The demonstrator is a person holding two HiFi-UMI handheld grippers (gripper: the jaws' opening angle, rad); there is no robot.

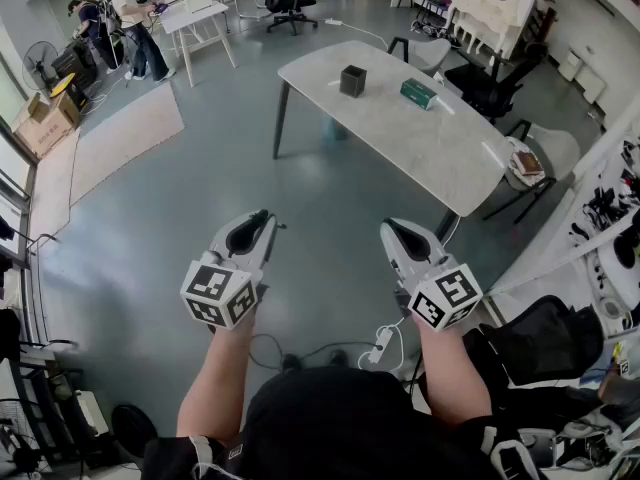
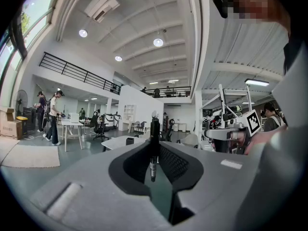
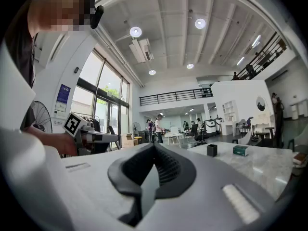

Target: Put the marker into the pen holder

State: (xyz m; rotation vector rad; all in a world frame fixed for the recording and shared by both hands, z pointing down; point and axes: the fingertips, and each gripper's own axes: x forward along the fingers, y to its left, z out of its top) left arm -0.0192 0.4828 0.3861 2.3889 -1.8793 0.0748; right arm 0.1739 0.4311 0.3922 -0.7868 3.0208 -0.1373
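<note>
A wide open-plan office with a grey floor holds a pale desk (image 1: 440, 148), and the black pen holder (image 1: 352, 80) stands near its far left end, a green box (image 1: 419, 93) just beside it toward the right edge. Well short of the desk, over the bare floor, the left gripper (image 1: 262, 218) has its jaws clamped on the marker (image 2: 154, 138), which stands upright between them, pale tip down. The right gripper (image 1: 392, 228) hangs alongside with its jaws closed together, nothing between them.
</note>
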